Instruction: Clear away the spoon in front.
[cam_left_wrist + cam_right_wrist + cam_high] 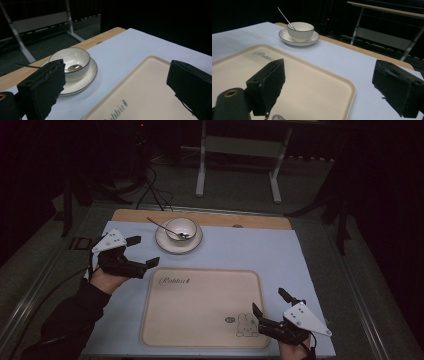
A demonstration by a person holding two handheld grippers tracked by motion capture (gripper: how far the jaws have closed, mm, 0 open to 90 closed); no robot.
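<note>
High view is showing the left tongs (143, 251) hanging wide open just beside the bowl (181, 227), which is sitting with a spoon (166, 228) on a saucer (163, 242) near the worktop's far edge. The right tongs (270, 302) are gaping empty over the tray (200, 310) corner.

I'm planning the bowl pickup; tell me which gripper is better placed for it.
Probably left. The left gripper is open beside the bowl on its saucer; the right gripper is at the tray's near corner.
</note>
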